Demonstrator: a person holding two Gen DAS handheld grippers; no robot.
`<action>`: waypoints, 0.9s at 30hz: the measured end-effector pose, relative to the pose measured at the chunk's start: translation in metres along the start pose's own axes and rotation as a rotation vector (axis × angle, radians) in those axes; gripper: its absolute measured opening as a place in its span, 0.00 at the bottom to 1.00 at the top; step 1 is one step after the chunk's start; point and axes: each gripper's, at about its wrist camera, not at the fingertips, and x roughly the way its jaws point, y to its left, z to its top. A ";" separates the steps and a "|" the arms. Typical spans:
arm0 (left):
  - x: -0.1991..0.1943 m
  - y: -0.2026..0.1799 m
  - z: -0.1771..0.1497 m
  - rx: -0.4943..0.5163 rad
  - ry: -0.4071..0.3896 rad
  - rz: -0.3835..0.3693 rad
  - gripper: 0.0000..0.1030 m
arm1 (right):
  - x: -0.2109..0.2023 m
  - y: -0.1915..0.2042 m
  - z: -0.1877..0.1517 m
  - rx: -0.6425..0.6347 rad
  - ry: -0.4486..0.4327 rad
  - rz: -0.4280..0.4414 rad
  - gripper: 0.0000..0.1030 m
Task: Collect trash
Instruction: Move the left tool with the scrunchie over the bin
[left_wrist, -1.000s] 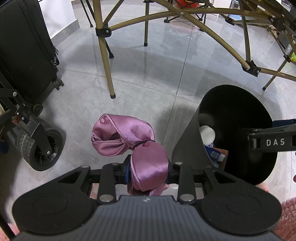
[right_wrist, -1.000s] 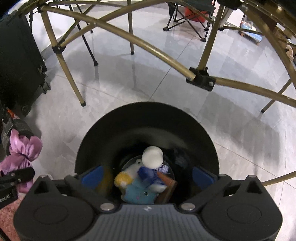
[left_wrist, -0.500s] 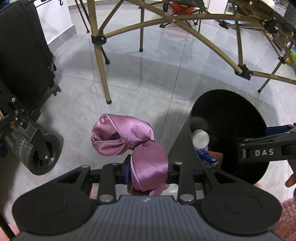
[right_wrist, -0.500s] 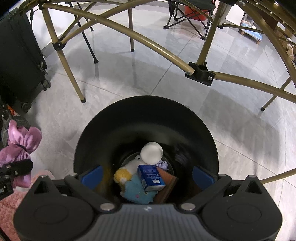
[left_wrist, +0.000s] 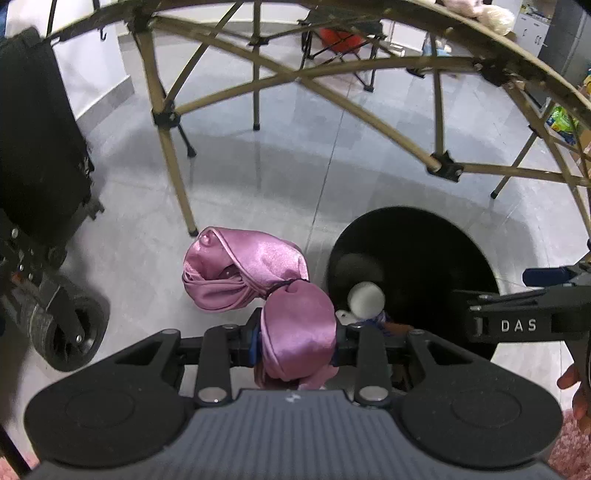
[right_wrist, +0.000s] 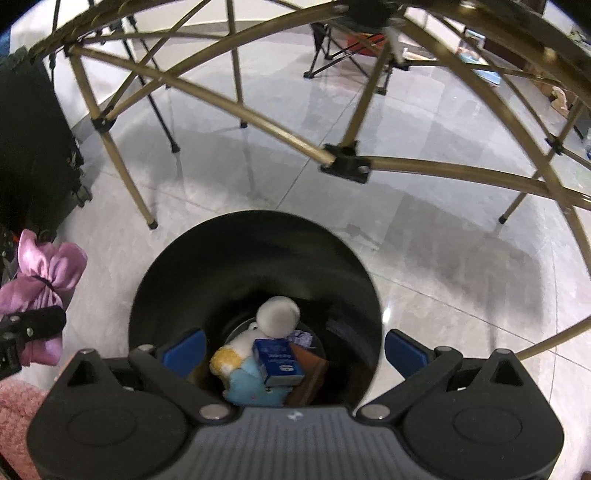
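Between the blue pads of the left gripper (left_wrist: 297, 341) sits a pink satin cloth (left_wrist: 280, 295), cinched by a dark band into two puffed lobes: one is pinched in the jaws, the other bulges forward above the floor. The fabric is glossy, creased and mauve-pink. It hangs just beside the open mouth of one black bin (left_wrist: 436, 258), to the bin's left, not over it.

The right gripper (right_wrist: 293, 350) hangs over that bin (right_wrist: 255, 266) with its jaws spread wide and nothing between them. Down in the bin lie a white ball (right_wrist: 277, 315), one blue carton (right_wrist: 277, 362), a light blue and yellow plush toy (right_wrist: 243, 380) and something brown at the carton's right.

The floor (left_wrist: 295, 166) is pale grey glossy tile with thin seams, mirroring the light. One folding frame of gold-coloured tubes (left_wrist: 170, 166) with black joints arches over the scene. At the left stand a black suitcase (left_wrist: 33, 147) and a black wheel (left_wrist: 70, 332). A folding chair (left_wrist: 340, 48) stands far back, and pink fluffy fabric (right_wrist: 18, 413) shows at the lower edge.
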 end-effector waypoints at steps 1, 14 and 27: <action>-0.002 -0.003 0.001 0.005 -0.008 -0.002 0.31 | -0.002 -0.004 -0.001 0.008 -0.005 -0.003 1.00; -0.008 -0.062 0.010 0.085 -0.043 -0.053 0.31 | -0.020 -0.074 -0.026 0.138 -0.046 -0.050 1.00; -0.003 -0.116 0.011 0.160 -0.034 -0.096 0.31 | -0.031 -0.121 -0.043 0.244 -0.084 -0.093 1.00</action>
